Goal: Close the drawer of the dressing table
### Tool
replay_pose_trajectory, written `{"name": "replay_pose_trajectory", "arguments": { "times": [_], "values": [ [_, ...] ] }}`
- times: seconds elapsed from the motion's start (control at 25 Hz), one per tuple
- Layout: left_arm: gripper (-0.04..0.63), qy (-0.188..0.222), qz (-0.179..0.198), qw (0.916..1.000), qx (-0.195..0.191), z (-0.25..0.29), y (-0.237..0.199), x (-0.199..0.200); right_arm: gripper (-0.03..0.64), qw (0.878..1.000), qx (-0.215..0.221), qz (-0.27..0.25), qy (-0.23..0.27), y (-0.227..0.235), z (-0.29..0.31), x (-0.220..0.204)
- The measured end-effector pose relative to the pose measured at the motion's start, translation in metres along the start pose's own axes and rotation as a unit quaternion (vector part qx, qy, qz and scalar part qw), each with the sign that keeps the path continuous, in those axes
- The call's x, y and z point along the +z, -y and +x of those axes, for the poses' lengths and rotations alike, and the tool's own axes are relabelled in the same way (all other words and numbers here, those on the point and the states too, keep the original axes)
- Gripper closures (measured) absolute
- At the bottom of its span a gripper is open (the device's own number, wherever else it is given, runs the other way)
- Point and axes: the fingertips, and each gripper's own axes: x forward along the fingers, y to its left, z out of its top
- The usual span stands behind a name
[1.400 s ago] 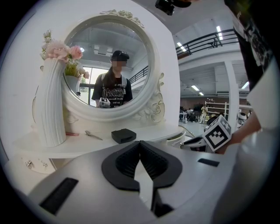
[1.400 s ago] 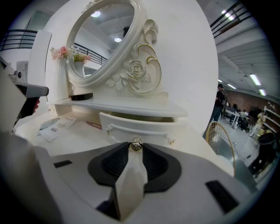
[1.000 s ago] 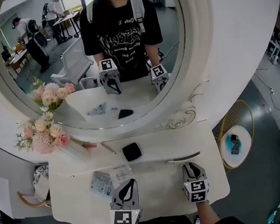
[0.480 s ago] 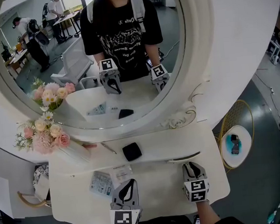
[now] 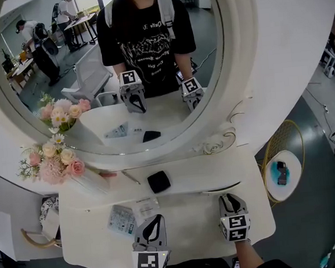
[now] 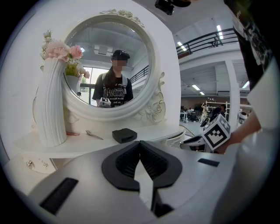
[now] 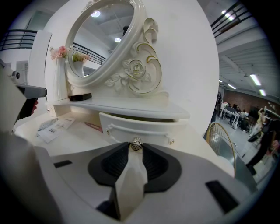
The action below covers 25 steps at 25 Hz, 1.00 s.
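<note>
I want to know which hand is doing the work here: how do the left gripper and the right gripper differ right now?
The right gripper has its jaws pinched on the small metal knob of the drawer; the left gripper has its jaws together on nothing. The right gripper faces that drawer's front, which stands slightly out; the left gripper faces the black box. Both are held side by side over the tabletop.

legible text: none | shirt print [image 5: 146, 45] seen in mirror [image 5: 235, 66]: reversed ornate lettering, unreadable | leaflets [image 5: 128, 217] on tabletop [image 5: 193, 224]: fine print plus barcode-like marks, too small | cubes on left gripper [image 5: 154, 220] and right gripper [image 5: 227, 199]: black-white square markers only, no characters
</note>
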Motion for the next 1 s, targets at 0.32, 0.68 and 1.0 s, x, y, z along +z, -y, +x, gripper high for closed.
{"name": "replay_pose_trajectory", "arguments": {
  "times": [0.32,0.68,1.0],
  "values": [
    [0.578,-0.003,0.003,1.0000,0.001,-0.001,0.000,-0.006,0.509,1.000,0.001,0.001,0.001,0.000,0.001,-0.001],
    [0.578,-0.003,-0.003,1.0000,0.002,-0.001,-0.002,-0.005,0.509,1.000,0.000,-0.001,0.000,0.000,0.003,0.000],
    [0.578,-0.007,-0.003,1.0000,-0.003,0.000,-0.004,-0.014,0.509,1.000,0.000,-0.001,0.000,0.001,0.005,0.001]
  ]
}}
